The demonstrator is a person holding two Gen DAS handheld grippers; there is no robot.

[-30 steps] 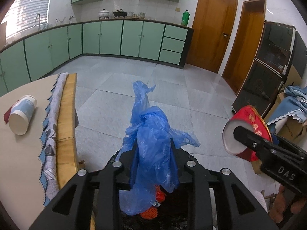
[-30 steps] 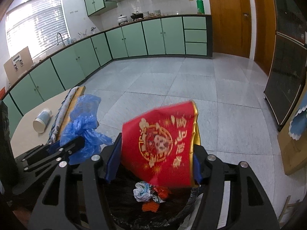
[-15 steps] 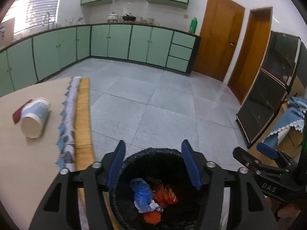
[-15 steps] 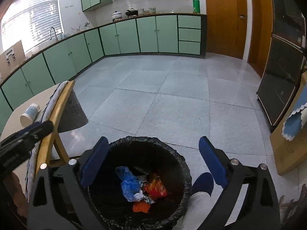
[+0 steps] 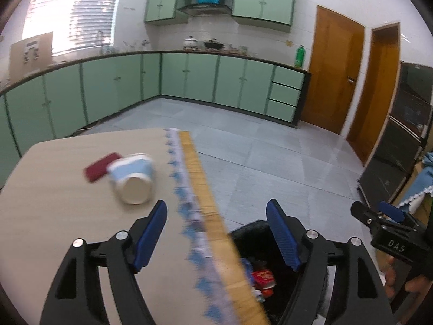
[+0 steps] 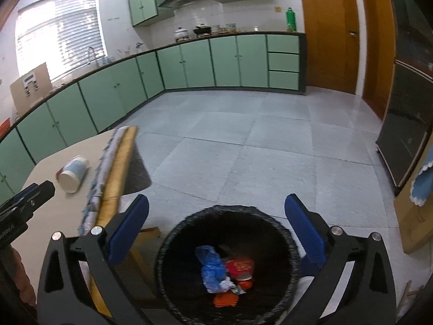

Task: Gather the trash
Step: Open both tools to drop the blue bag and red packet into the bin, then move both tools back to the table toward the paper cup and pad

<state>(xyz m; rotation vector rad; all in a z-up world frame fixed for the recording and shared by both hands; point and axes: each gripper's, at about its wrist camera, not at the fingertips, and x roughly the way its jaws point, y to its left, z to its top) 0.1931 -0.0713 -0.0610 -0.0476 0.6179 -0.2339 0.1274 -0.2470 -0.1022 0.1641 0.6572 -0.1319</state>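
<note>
While both tools stand released, left gripper [image 5: 216, 233] jaws having just spread with nothing between, right gripper [image 6: 216, 233] likewise empty: paper cup [image 5: 134, 181] on its side near table [image 5: 54, 216] right edge; blue bag [image 6: 212, 269], red cup [image 6: 240, 266] inside bin [image 6: 167, 243]

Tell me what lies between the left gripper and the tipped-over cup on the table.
Only bare tabletop. In the left wrist view, the open left gripper straddles the table's fringed edge, and nothing sits between its left finger and the paper cup.
</note>
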